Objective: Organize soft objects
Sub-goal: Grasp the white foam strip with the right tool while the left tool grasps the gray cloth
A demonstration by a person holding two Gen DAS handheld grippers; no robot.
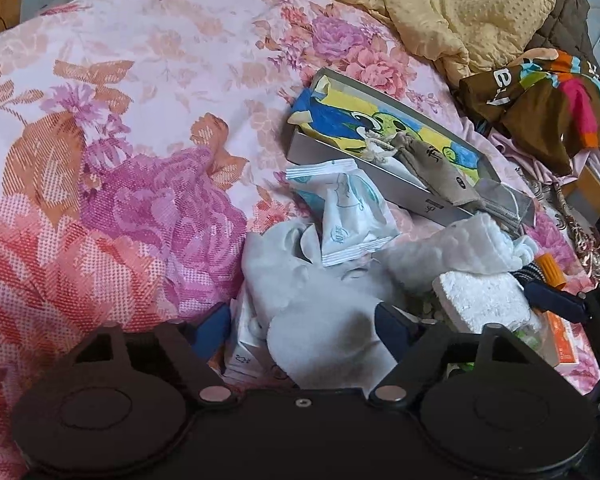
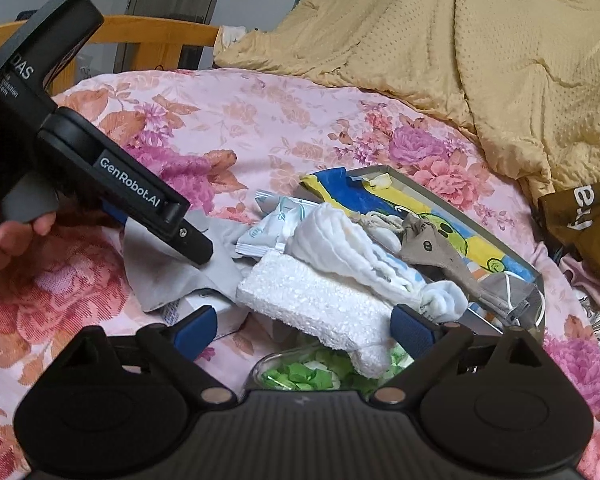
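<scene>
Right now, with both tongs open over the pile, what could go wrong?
1. The left tongs straddle a grey cloth lying over the tissue packs; closing may snag a pack too.
2. The right tongs flank the white foam block; the white towel resting on it may slide off.

bedspread: pink ground, rose, magenta and orange flowers;
quilt: mustard yellow, dotted texture;
tray: grey wall; blue, yellow and green cartoon print inside;
foam block: white;
cloth: pale grey;
garment: brown, with orange, pink and turquoise stripes;
fingertips: blue
</scene>
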